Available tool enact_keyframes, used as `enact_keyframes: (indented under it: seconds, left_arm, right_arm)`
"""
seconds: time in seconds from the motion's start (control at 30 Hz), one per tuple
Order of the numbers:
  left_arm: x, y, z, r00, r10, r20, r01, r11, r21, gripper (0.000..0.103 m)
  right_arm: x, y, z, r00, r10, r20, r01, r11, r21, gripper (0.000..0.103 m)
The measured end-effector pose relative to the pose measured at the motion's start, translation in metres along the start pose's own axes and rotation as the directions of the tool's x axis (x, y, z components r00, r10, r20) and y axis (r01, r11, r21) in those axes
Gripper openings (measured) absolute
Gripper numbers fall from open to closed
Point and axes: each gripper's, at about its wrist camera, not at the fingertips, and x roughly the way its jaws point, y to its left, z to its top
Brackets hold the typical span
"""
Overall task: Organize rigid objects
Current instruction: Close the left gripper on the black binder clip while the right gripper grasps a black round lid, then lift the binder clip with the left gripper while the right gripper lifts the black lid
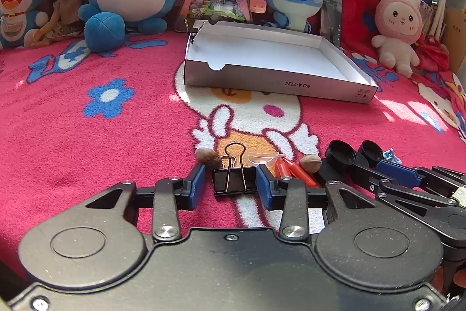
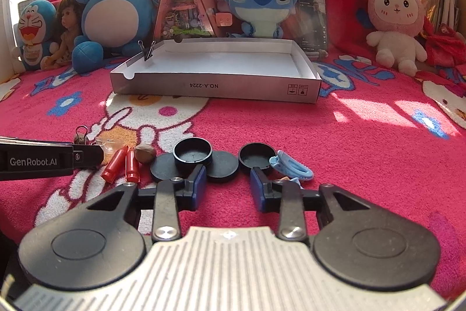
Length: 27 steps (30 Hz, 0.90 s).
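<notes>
The shallow box [image 2: 215,83], centre of the frame, holds nothing except one binder clip [image 2: 148,50] on its upper-left rim. The lids [image 2: 192,155], red caps [image 2: 132,165], nuts [image 2: 144,152] and blue clip [image 2: 291,165] lie unsorted, lower centre. Left gripper [image 1: 230,184] brackets a black binder clip [image 1: 234,182], not yet clamped; right gripper [image 2: 228,185] stands narrowly open, empty.

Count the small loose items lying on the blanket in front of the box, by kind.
Black round lids: 4
Red bullet-shaped pieces: 2
Brown nuts: 2
Binder clip: 1
Blue hair clip: 1
Clear plastic piece: 1
Total: 11
</notes>
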Motion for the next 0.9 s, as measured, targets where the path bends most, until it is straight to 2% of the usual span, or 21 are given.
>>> enact_keyframes:
  seconds: [0.17,0.53,0.6,0.67,0.9]
  left_arm:
    - [0.001,0.000,0.000,1.000,0.004,0.006,-0.004,1.000,0.005,0.037]
    - [0.007,-0.003,-0.001,1.000,0.012,0.009,-0.012,1.000,0.023,0.038]
    - [0.007,-0.004,-0.002,1.000,0.010,0.016,-0.011,0.999,0.038,0.031]
    - [0.005,-0.005,-0.003,1.000,0.012,0.023,-0.013,0.999,0.046,0.032]
    - [-0.002,-0.002,-0.002,0.999,0.010,0.032,-0.012,0.999,0.040,0.031]
  right_arm:
    - [0.006,0.010,0.003,1.000,0.003,0.015,-0.002,0.998,-0.066,0.054]
    - [0.016,0.014,0.002,1.000,-0.003,0.012,0.004,0.997,-0.080,0.054]
    - [0.015,0.015,0.000,1.000,-0.003,0.013,0.004,0.996,-0.088,0.047]
    - [0.012,0.016,-0.001,1.000,0.004,0.017,-0.002,0.996,-0.091,0.038]
    - [0.001,0.011,-0.001,1.000,0.006,0.026,-0.004,0.998,-0.067,0.037]
